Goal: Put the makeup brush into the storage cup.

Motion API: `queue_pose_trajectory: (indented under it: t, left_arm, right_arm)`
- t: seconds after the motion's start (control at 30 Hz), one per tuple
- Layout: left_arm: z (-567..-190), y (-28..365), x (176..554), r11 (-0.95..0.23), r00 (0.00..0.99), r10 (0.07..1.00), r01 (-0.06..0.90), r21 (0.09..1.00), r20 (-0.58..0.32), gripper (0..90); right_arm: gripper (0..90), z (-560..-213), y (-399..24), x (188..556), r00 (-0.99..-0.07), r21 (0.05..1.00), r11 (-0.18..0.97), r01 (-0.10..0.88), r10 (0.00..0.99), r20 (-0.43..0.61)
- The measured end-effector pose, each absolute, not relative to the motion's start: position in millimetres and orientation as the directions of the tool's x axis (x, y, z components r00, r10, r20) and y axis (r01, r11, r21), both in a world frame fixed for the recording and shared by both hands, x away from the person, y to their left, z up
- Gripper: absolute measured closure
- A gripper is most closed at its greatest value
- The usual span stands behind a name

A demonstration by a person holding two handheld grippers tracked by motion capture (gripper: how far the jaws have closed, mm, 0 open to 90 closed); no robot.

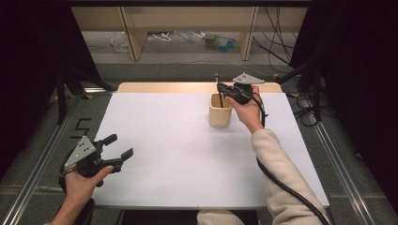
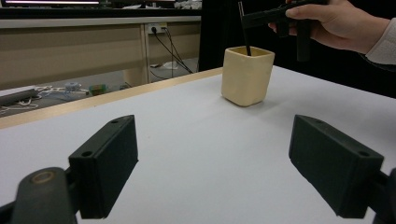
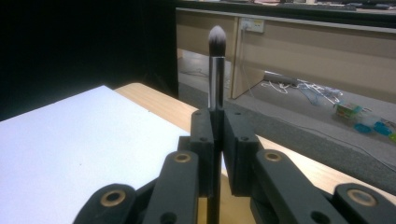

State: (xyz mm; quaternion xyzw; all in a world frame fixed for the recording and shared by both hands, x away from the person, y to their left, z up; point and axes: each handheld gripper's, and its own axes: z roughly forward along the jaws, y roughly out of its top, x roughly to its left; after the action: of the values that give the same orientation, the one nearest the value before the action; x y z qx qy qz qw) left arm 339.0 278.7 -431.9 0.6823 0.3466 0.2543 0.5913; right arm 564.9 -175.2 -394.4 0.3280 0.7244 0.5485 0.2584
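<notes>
Light, stiff and slim, the makeup brush (image 3: 216, 79) sits clamped by its handle in the right gripper (image 3: 217, 140) — upright over the cup (image 1: 220, 111) — left gripper (image 1: 117, 146) gaping, empty.

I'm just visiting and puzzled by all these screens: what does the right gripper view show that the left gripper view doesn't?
The right gripper view shows the brush close up: grey-white bristle tip, silver collar, dark handle clamped upright in shut jaws.

The left gripper view shows the cup with the brush's lower end inside it, the person's hand on the right gripper, and the left gripper with jaws wide apart, holding nothing.

Both show the brush, the white table with its wooden edge, and cables on the floor beyond.
</notes>
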Motion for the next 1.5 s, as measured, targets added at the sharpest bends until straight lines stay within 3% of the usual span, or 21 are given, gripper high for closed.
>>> queue_pose_trajectory:
  t: [0.23,0.3,0.37,0.47,0.57,1.5]
  left_arm:
    - [-431.9,278.9,339.1,-0.061,0.630,0.774,0.172,0.983,-0.062,15.3]
    - [-431.9,278.9,339.0,-0.059,0.630,0.774,0.173,0.983,-0.064,15.3]
    - [-431.9,278.9,339.0,-0.059,0.629,0.774,0.173,0.983,-0.064,15.3]
    - [-431.9,278.8,339.1,-0.061,0.630,0.774,0.172,0.983,-0.062,15.3]
    - [-431.9,278.9,338.9,-0.059,0.629,0.774,0.173,0.983,-0.065,15.3]
    - [-431.4,279.0,338.0,-0.056,0.627,0.776,0.170,0.984,-0.064,15.4]
  right_arm:
    - [83.4,-394.6,-175.0,565.0,-0.650,0.964,0.182,0.192,0.759,-0.014]
    - [79.3,-394.3,-174.7,564.0,-0.652,0.961,0.177,0.214,0.758,0.005]
    - [64.6,-394.3,-174.8,565.4,-0.669,0.965,0.159,0.208,0.742,0.022]
    - [35.6,-394.2,-171.4,565.9,-0.666,0.967,0.169,0.191,0.746,0.001]
    - [21.9,-394.3,-170.9,566.3,-0.661,0.965,0.175,0.193,0.751,-0.004]
    - [17.3,-386.9,-180.2,557.1,-0.648,0.966,0.173,0.191,0.762,-0.009]
